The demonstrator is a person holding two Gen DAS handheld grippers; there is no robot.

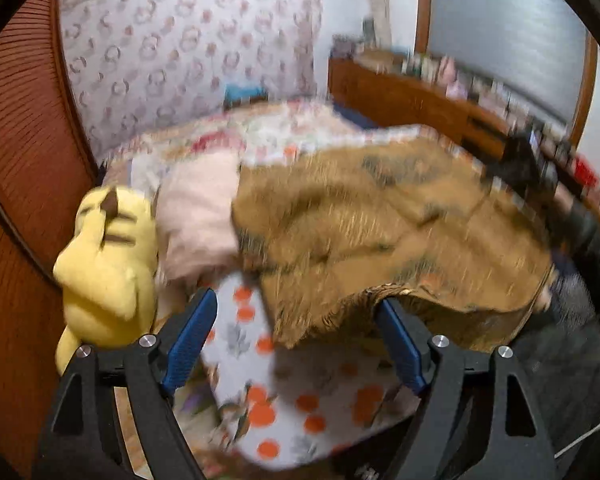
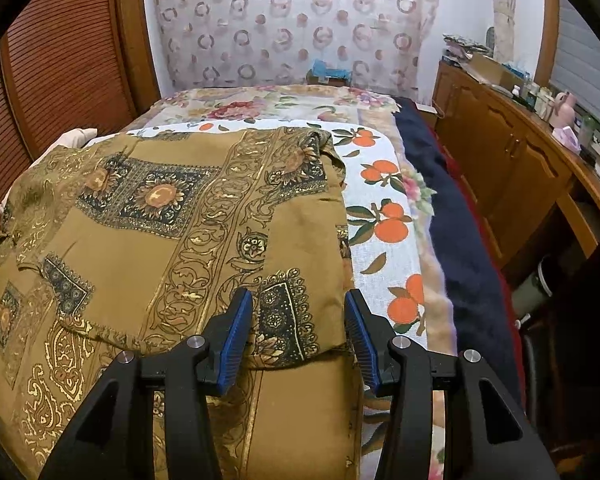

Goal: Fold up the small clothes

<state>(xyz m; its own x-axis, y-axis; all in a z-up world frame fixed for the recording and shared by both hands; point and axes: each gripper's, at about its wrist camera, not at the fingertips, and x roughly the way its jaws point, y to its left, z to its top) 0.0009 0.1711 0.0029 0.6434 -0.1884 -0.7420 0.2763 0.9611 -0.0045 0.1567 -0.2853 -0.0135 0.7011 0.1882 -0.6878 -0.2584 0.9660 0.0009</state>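
- Only the left wrist view shows a yellow plush toy and a pink cushion by the bed's left edge; it is blurred.
- The ochre patterned garment lies folded over on the orange-print cloth covering the bed.
- Left gripper: jaws spread, nothing between.
- Right gripper: jaws apart around the garment's near edge; whether they touch it is unclear.
- Bare cloth runs along the bed's right edge.

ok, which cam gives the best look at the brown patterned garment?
Right wrist. The brown patterned garment is sharp there, its print and folded edge clear on the orange-print cloth. Left wrist shows the same garment motion-blurred, pattern smeared, one edge draped near the left gripper.
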